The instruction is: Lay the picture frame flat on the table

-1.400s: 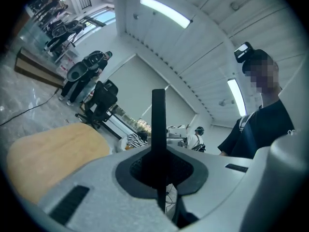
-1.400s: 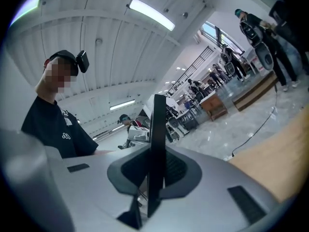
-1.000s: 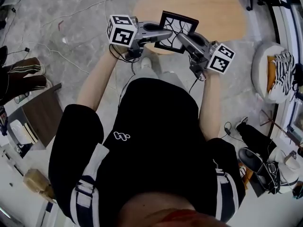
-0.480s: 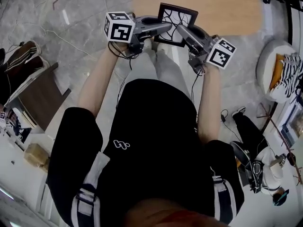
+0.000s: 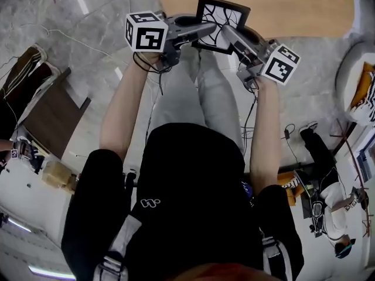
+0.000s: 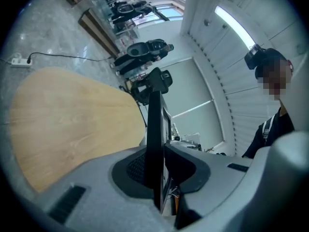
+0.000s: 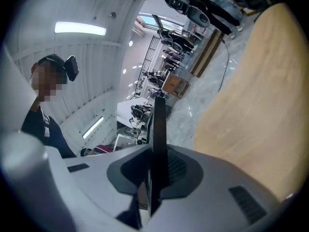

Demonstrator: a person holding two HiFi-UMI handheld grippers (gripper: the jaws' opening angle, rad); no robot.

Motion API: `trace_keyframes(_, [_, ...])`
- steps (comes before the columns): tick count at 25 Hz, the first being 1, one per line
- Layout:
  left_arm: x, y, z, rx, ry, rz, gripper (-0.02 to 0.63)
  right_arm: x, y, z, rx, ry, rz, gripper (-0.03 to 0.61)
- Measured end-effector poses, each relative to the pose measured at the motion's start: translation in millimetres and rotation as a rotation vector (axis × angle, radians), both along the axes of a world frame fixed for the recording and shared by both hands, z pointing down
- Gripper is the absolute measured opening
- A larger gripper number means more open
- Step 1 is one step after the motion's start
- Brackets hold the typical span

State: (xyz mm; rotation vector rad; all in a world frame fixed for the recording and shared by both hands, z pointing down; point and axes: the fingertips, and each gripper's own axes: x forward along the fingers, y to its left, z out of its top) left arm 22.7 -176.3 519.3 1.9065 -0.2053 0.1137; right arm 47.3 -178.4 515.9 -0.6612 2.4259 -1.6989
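Close to me, my left claw (image 5: 202, 37) is squeezed tight on the left edge of the picture frame (image 5: 225, 13). My right claw (image 5: 229, 35) is squeezed tight on its right edge. The frame is held up between them, and its front tips up toward me. Just past it is the wooden table (image 5: 293, 7).

Dark matt picture frame (image 5: 221, 17); smooth pale wood table (image 5: 281, 7); glossy grey stone-look floor (image 5: 88, 51); left gripper (image 6: 157, 170) and right gripper (image 7: 157, 170) matt grey plastic with black textured pads (image 6: 133, 168).
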Motion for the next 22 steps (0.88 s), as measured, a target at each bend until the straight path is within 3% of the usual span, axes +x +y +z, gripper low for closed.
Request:
trace_keyframes(6, [-1,0,73,-0.012,0.004,0.004,0.066,-2,1,71,-0.026,-0.055,0.009,0.037])
trace_keyframes(13, [-17,10,118,0.031,0.016,-0.021,0.084,-12,8,108,-0.019,-0.122,-0.004,0.032])
trace_keyframes(18, [-41,3,140,0.010,-0.057,-0.123,0.108,-9,-4,118,0.010,-0.103,0.036,0.028])
trace_keyframes(20, [-53,6,153,-0.016,-0.132,-0.163,0.108,-6,-9,128,0.012,-0.064,0.045,0.028])
trace_keyframes(22, [-70,7,170,-0.021,-0.240,-0.200,0.060,3,-27,140,0.006,-0.026,0.106,0.028])
